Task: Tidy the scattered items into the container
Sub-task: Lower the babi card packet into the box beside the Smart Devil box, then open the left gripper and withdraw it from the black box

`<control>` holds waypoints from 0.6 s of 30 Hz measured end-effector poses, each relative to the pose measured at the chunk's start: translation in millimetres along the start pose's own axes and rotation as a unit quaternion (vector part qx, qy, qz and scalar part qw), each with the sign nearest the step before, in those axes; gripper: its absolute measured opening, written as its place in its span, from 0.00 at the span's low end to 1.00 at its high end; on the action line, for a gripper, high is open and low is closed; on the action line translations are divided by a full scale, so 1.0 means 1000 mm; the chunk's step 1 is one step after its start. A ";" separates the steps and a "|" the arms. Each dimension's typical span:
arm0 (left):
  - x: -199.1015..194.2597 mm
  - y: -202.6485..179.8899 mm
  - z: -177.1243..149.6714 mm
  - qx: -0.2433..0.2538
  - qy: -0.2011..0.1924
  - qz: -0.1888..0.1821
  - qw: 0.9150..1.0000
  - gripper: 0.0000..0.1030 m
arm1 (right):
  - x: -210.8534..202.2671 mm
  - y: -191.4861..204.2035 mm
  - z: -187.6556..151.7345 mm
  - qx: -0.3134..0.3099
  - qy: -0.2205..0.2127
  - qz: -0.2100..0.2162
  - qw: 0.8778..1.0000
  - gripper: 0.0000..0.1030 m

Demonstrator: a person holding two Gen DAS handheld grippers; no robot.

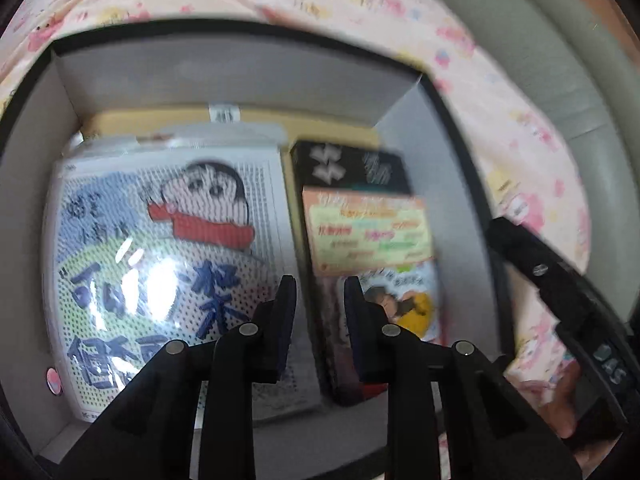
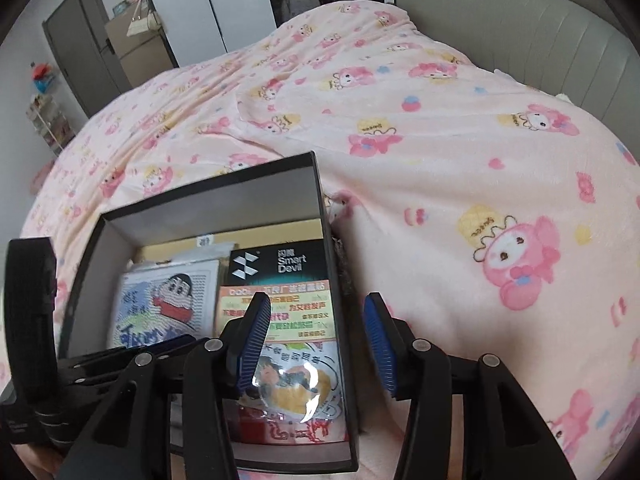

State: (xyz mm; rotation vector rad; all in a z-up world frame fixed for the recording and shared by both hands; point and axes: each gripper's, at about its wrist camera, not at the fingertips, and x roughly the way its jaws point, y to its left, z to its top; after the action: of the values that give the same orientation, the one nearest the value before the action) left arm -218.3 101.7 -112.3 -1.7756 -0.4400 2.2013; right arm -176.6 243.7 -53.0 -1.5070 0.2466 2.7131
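The black box (image 2: 320,184) sits on the bed, on a pink blanket (image 2: 460,160) with cartoon bunnies. All the things seen are inside the box.

The left gripper (image 1: 320,292) hangs over the open box. Its fingers (image 1: 286,320) are close together with a small gap, and nothing is between them. Right under them lies the line where two packs meet: the big cartoon-boy pack (image 1: 160,264) on the left and the colourful sticker pack (image 1: 372,264) on the right.

The right gripper (image 2: 316,340) is at the right wall of the box. Its fingers (image 2: 256,336) are wide apart and hold nothing. One finger is over the sticker pack (image 2: 296,356), the other is out over the blanket.

The left view is blurry, so the words on the packs are hard to read. The right view is sharp. It shows a black "Smart Devil" box (image 2: 276,264) behind the sticker pack, and much of the bed, a grey headboard (image 2: 520,28) and a door (image 2: 80,40). It also shows the left gripper's body at the box's left side.

The sticker pack and the cartoon-boy pack (image 2: 160,300) lie flat, side by side. Their long sides run from the near wall to the far wall of the box.
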 end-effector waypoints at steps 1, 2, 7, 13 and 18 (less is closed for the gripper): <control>0.003 -0.002 -0.002 0.003 0.019 -0.002 1.000 0.22 | 0.002 -0.001 0.000 0.001 0.004 0.000 1.000 0.44; 0.002 -0.006 -0.004 0.012 0.025 -0.016 0.999 0.22 | 0.003 -0.002 -0.001 0.003 0.008 0.002 1.000 0.44; -0.018 -0.024 0.002 0.065 -0.032 0.046 0.996 0.22 | 0.006 -0.006 0.001 0.012 0.009 0.012 1.000 0.44; -0.004 -0.028 0.044 0.055 -0.034 0.022 0.998 0.22 | 0.023 -0.013 0.009 0.022 0.021 0.014 0.999 0.44; 0.024 -0.036 0.058 0.059 0.000 0.043 0.997 0.22 | 0.039 -0.024 0.010 0.045 0.043 0.023 0.998 0.44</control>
State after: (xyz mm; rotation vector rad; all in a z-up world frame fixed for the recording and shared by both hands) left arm -279.0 140.4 -108.0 -1.7636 -0.2329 2.2347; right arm -203.1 266.3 -84.0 -1.6133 0.4045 2.6355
